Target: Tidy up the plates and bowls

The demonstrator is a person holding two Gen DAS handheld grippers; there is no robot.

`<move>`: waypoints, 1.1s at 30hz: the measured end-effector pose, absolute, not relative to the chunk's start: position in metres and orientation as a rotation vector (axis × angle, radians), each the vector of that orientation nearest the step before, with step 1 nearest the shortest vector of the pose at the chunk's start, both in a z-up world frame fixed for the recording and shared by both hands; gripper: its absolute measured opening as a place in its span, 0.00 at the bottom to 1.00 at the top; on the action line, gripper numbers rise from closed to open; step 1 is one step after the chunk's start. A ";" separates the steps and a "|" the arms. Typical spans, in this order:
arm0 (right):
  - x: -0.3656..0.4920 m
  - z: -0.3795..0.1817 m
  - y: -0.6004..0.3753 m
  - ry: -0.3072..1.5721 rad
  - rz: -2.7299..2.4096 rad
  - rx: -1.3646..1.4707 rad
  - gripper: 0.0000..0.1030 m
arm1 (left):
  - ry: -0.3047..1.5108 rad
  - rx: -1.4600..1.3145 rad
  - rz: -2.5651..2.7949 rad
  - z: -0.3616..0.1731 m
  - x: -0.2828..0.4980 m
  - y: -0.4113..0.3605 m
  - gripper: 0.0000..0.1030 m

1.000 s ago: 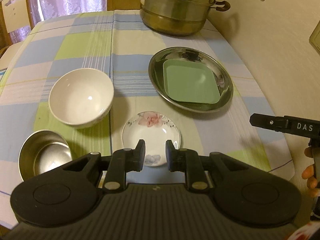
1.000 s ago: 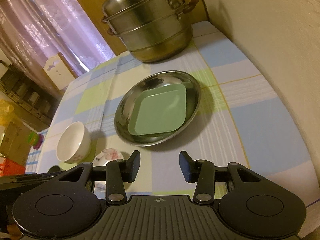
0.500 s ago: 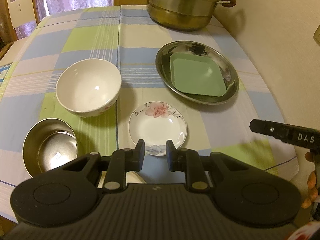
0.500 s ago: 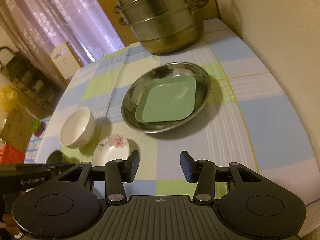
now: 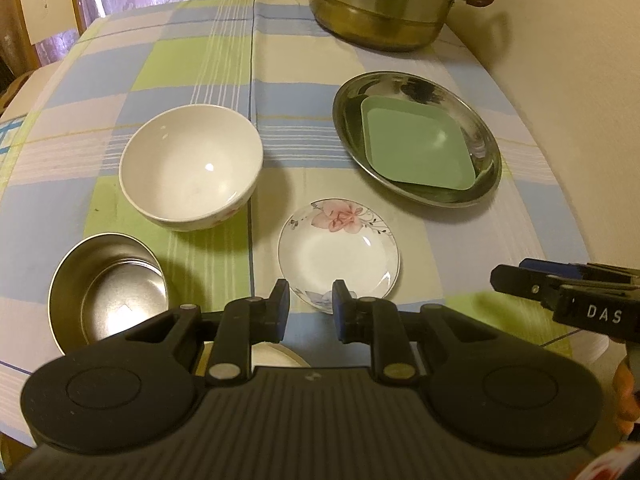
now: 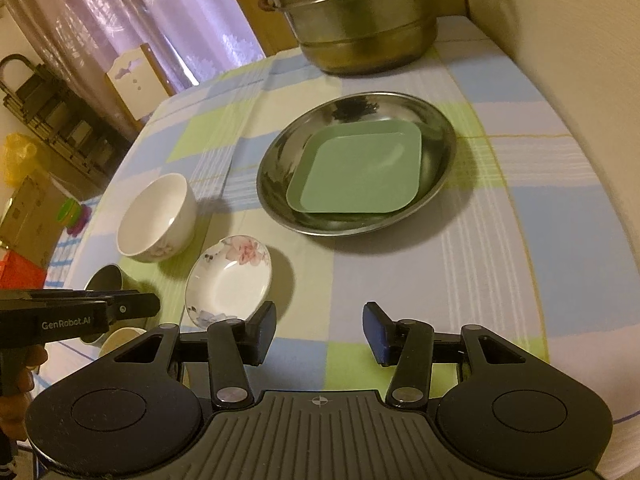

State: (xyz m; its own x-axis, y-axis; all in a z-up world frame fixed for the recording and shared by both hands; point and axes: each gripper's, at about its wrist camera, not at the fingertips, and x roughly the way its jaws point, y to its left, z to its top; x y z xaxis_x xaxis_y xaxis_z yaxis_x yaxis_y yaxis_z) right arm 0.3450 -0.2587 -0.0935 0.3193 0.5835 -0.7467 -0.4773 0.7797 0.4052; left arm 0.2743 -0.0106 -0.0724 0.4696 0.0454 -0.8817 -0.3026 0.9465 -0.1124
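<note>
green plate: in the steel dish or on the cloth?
In the dish. The green plate lies flat inside the steel dish, whose rim shows all round it; nothing is on the plate.

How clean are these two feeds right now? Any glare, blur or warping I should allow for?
Left wrist view: warm dim light, a glare spot inside the white bowl, reflections on the steel dish, table edges bowed by the fisheye. Right wrist view: same warm cast, slight blur on the wall at right, soft shadows beside the floral saucer.
</note>
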 end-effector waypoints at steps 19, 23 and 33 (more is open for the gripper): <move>0.357 -0.104 -0.217 1.039 0.760 0.066 0.47 | 1.112 -0.297 0.222 -0.093 0.295 0.010 0.19; 0.360 -0.110 -0.206 1.024 0.785 0.044 0.47 | 1.119 -0.302 0.218 -0.097 0.298 0.014 0.19; 0.370 -0.133 -0.172 1.013 0.826 -0.019 0.32 | 1.139 -0.320 0.200 -0.108 0.303 0.022 0.19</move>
State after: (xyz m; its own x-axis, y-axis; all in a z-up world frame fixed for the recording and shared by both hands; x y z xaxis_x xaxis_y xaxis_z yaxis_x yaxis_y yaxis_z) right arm 0.3701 -0.1722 -0.1329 0.2605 0.6020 -0.7548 -0.6183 0.7044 0.3485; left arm 0.3026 0.0218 -0.1077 0.4076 -0.0057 -0.9132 -0.3171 0.9369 -0.1474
